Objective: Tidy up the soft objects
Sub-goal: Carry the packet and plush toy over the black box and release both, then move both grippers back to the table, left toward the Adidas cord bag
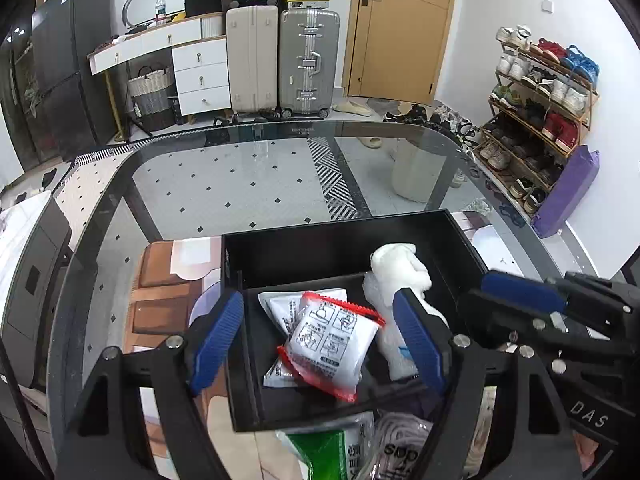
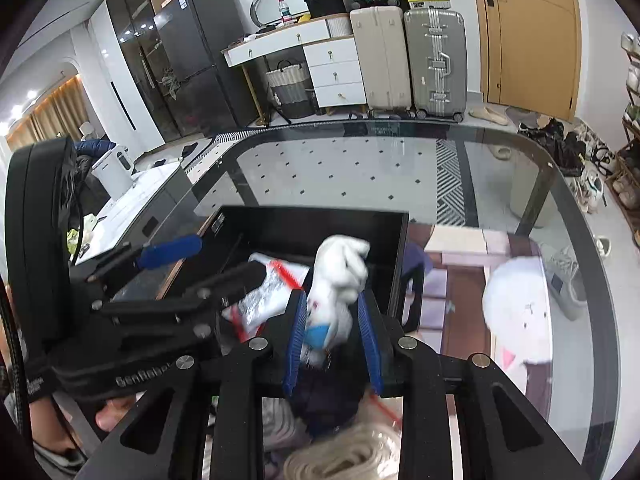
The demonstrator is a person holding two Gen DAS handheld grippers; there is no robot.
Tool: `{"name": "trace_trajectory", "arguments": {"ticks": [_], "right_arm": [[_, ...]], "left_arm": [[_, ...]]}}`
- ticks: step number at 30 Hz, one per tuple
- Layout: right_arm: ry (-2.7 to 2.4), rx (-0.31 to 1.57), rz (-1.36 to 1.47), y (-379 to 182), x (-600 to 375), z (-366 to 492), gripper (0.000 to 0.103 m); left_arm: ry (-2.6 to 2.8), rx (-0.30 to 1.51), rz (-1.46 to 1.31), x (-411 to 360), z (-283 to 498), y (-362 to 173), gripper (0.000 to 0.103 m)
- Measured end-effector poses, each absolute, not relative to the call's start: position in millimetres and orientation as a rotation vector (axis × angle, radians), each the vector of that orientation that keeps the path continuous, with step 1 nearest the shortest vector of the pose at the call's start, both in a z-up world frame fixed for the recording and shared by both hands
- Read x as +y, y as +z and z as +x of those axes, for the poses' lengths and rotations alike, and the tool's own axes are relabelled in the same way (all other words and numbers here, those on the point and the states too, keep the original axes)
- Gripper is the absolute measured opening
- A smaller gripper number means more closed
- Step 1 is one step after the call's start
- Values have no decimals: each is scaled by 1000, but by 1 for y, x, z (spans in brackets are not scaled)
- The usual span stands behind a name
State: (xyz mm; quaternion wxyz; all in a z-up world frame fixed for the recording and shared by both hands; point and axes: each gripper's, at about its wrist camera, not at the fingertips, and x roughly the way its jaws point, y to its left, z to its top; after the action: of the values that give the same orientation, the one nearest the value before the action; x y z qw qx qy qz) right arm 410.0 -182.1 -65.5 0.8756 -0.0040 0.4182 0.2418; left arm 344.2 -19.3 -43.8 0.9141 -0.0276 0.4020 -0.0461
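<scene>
A glass table [image 1: 280, 168] carries a black box [image 1: 332, 240], open at the top, with a low inner divider. In the box's near compartment lie white packets with red edges [image 1: 332, 332]; against its right side a white plush toy [image 1: 400, 272] stands on end, its top leaning over the divider.

The left gripper [image 1: 320, 336] hovers over the near compartment with its blue pads spread wide. The packets sit in the gap between them, untouched, and the toy is just outside the right pad.

The right gripper [image 2: 332, 336] has its jaws partly closed around the toy's [image 2: 340, 276] lower part. The toy sits directly between the pads, blurred, and it fills the gap, though contact on both sides cannot be told for sure.

Below the box, near the camera, lie a green and white packet [image 1: 324, 448] and a bagged coil of rope [image 2: 352, 456].
</scene>
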Motion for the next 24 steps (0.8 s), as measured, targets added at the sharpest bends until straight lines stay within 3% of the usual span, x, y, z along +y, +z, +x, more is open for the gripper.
{"name": "trace_trajectory", "arguments": {"ticks": [14,24], "right_arm": [[583,888,-2,-48,-196,353,27],[652,932,-88,-60,-189,323,27]], "left_arm": [[-174,801,1,-21,296,-19,81],[-236,898,52,-30,258,-39,81]]}}
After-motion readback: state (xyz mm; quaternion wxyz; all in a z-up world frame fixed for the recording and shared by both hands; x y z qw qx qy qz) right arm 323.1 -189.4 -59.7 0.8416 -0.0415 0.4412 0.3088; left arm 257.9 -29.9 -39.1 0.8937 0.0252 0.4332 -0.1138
